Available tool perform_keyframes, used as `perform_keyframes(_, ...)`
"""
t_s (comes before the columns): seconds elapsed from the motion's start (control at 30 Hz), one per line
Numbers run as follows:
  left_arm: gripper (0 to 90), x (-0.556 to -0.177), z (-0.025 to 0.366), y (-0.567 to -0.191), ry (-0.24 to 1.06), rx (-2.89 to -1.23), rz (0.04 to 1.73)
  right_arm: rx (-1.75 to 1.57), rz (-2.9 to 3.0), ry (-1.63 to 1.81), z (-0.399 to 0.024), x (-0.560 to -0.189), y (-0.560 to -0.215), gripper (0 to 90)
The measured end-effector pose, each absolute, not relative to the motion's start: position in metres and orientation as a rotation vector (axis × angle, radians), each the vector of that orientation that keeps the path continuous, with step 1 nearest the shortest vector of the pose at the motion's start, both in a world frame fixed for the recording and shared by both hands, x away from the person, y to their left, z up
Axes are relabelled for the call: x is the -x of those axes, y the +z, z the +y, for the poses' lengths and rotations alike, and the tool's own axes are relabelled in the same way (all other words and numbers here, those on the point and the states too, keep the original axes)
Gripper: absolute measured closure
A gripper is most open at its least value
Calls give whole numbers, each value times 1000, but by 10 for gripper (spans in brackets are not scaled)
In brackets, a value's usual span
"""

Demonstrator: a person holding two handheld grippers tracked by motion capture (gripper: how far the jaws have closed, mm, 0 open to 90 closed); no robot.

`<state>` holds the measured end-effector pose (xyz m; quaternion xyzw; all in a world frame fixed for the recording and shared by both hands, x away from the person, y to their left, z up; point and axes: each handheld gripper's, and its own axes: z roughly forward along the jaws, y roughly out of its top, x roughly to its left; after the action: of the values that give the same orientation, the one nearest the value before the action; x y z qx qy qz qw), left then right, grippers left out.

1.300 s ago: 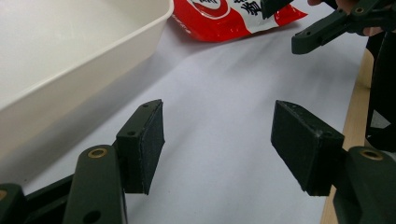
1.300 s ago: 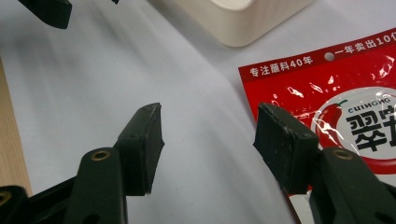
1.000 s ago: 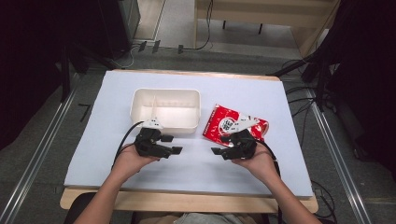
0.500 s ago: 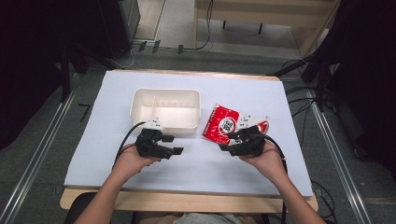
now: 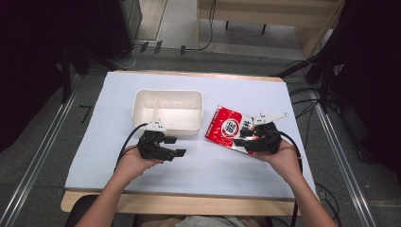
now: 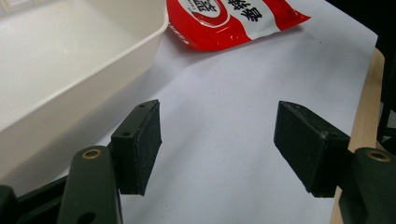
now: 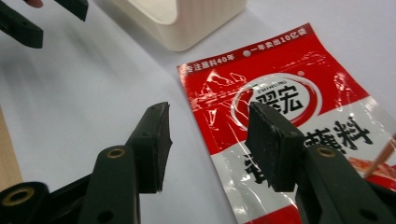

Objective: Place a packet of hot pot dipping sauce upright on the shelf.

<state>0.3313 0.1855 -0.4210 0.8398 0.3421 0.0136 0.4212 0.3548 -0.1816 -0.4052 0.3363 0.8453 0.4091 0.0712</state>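
Straddling the near left edge of the red packet, the right gripper has its jaws parted about halfway with nothing between them yet; one pad sits over the bare sheet, the other over the printed film. In the high view that gripper hangs over the packet's near end, and the packet lies flat on the pale blue sheet, just to the right of the white tray and apart from it.

The left gripper is wide open and empty, held low over the sheet in front of the tray's near wall.

My guess is that the packet is light and limp, a glossy film pouch that would flop if lifted by one corner and could slip between hard pads (the creases and glare suggest thin plastic). A pinch on the flat sealed edge, taken deep enough to catch both layers, looks the safest hold.

Its face carries a red and white design with a round logo reading "翠宏" under small Latin letters too fine to make out, a top line that seems to read "专注调料40年", and large black characters lower down, partly hidden by the jaw.
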Motion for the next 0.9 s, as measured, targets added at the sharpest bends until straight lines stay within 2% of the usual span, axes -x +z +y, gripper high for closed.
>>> perform_keyframes(0.3, 329, -330, 183, -421, 37, -2114, 852, -1099, 2488, 1236, -201, -365, -404, 592)
perform_keyframes(0.57, 330, -328, 178, -420, 45, -2120, 842, -1172, 2402, 1220, -229, -374, -395, 797)
perform_keyframes(0.63, 329, -328, 177, -420, 39, -2115, 837, -1185, 2397, 1221, -231, -377, -396, 819)
perform_keyframes(0.7, 330, -327, 175, -421, 39, -2126, 831, -1209, 2384, 1207, -235, -385, -398, 894)
perform_keyframes(0.9, 330, -326, 175, -420, 42, -2120, 830, -1278, 2367, 1164, -245, -404, -408, 900)
